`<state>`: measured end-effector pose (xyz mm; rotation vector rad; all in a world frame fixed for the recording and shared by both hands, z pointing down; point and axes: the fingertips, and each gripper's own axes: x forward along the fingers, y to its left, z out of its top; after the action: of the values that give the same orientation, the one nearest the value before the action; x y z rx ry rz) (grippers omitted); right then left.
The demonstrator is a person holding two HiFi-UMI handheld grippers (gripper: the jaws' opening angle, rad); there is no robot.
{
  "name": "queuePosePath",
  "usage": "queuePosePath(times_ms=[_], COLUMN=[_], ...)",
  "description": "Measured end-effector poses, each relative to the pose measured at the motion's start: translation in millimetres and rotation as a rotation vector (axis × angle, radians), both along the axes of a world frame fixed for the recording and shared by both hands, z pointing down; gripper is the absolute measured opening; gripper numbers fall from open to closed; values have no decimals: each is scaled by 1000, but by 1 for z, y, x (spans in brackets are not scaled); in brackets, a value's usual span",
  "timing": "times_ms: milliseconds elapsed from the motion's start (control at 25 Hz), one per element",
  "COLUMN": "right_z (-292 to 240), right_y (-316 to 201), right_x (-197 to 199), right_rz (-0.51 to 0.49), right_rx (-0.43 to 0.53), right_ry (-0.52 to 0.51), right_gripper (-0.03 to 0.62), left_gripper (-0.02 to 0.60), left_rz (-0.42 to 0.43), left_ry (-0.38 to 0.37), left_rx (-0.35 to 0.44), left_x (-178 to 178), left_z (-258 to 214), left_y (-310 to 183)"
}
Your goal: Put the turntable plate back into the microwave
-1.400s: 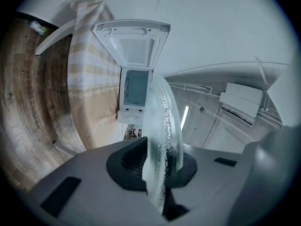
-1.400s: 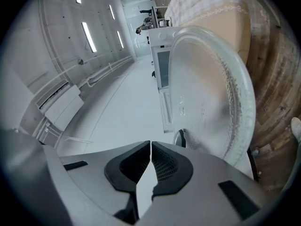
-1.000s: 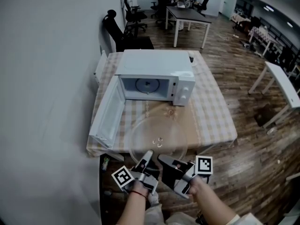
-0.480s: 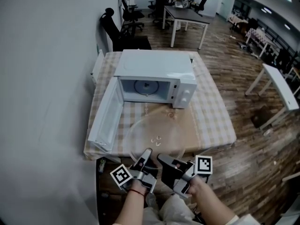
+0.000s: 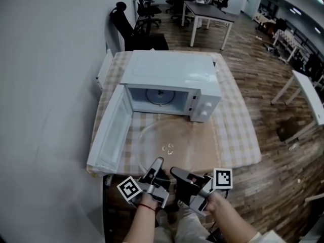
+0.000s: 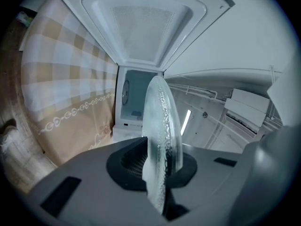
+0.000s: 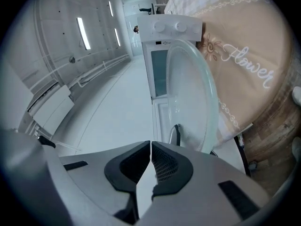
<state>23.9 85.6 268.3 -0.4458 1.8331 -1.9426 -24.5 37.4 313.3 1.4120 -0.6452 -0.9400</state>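
Right gripper view, upper right: word "Flower" in pale cursive script on tan tablecloth (image 7: 244,27), running slantwise.
Head view, bottom: black-and-white square code marker (image 5: 129,190) on cube of left gripper (image 5: 158,162); second marker (image 5: 223,178) on cube of right gripper (image 5: 175,171). Patterns only, no letters.
Microwave (image 5: 167,72) control panel: no legible print.

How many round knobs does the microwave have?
2. The first knob and the second knob sit next to each other on the microwave's front, beside its open doorway. None looks hidden.
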Motion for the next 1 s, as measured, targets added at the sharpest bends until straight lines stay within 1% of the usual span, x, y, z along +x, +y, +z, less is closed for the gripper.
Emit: queuePosePath(times_ms=[160, 400, 560, 760, 920, 1000], right_z=[10, 24, 35, 51, 58, 60], right_y=[-26, -68, -91, -115, -127, -131], right_x=[1, 1, -3, -5, -8, -8], right_rz=[-28, -31, -30, -44, -64, -74], right_rx=[1, 16, 19, 49, 54, 76], right_ry=[7, 4, -4, 46, 54, 90], right_gripper=[32, 32, 32, 32, 32, 32], left_gripper=[18, 18, 18, 18, 18, 18], left_rz=[-23, -72, -90, -87, -93, -97], left_ry=[-25, 5, -1, -24, -28, -25], left_rx=[-2, -19, -26, -20, -26, -31], left_x=[1, -3, -8, -11, -14, -15], left_z=[14, 31, 44, 53, 58, 60], left_y=[-30, -67, -84, -106, -119, -123])
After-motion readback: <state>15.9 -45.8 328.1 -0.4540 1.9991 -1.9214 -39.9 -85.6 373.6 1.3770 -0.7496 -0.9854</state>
